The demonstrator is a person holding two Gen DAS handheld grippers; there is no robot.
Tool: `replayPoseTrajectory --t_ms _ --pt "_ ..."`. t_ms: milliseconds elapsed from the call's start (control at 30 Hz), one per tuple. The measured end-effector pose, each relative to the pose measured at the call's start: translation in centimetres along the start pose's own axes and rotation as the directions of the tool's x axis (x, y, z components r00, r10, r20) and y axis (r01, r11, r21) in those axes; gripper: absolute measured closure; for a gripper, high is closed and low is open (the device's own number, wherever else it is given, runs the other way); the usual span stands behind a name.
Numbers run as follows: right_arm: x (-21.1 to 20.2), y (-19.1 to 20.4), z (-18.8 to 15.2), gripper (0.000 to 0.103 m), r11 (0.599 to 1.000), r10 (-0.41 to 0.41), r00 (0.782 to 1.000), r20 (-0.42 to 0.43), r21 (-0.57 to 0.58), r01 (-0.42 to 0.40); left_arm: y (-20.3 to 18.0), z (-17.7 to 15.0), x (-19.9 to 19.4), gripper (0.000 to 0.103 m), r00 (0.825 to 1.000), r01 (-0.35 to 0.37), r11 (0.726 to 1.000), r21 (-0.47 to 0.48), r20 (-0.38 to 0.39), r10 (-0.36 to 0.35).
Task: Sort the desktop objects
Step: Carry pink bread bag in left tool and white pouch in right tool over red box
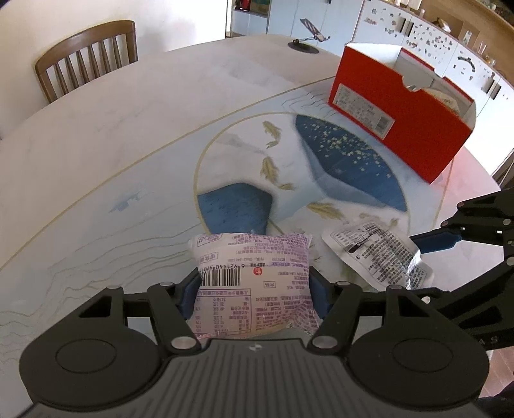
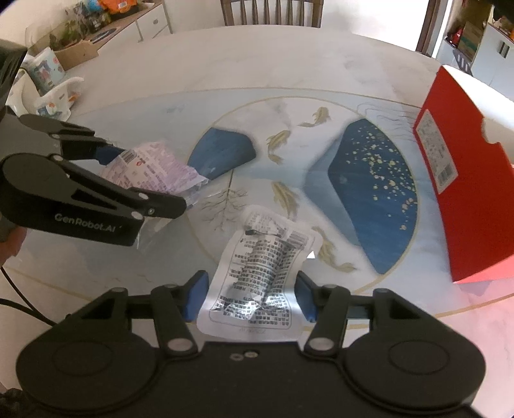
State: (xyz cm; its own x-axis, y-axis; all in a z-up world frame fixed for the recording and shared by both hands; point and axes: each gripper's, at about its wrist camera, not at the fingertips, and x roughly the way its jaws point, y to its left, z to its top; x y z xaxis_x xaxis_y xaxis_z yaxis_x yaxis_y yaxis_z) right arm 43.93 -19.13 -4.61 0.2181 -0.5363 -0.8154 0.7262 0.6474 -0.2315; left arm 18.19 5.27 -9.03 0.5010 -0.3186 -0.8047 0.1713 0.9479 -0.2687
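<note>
purple snack packet pinched by left claw, white pouch by right claw.

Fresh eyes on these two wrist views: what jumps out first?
The red box standing open-topped at the table's far right. Then a packet in each claw: the left claw grips a purple-printed snack packet, while a silver sachet lies between the right claw's pads over the fish-painted tabletop.

Wooden chair, white cabinets, sunlit wall
</note>
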Motion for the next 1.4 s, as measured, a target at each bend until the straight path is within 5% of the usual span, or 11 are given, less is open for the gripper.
replayPoseTrajectory --t_ms 1400 --pt "-14.1 -9.3 -3.3 0.047 0.998 0.055 0.981 0.184 0.026 -0.061 -11.9 3.1 -7.7 0.037 0.994 0.094 0.994 0.055 0.051 -0.096"
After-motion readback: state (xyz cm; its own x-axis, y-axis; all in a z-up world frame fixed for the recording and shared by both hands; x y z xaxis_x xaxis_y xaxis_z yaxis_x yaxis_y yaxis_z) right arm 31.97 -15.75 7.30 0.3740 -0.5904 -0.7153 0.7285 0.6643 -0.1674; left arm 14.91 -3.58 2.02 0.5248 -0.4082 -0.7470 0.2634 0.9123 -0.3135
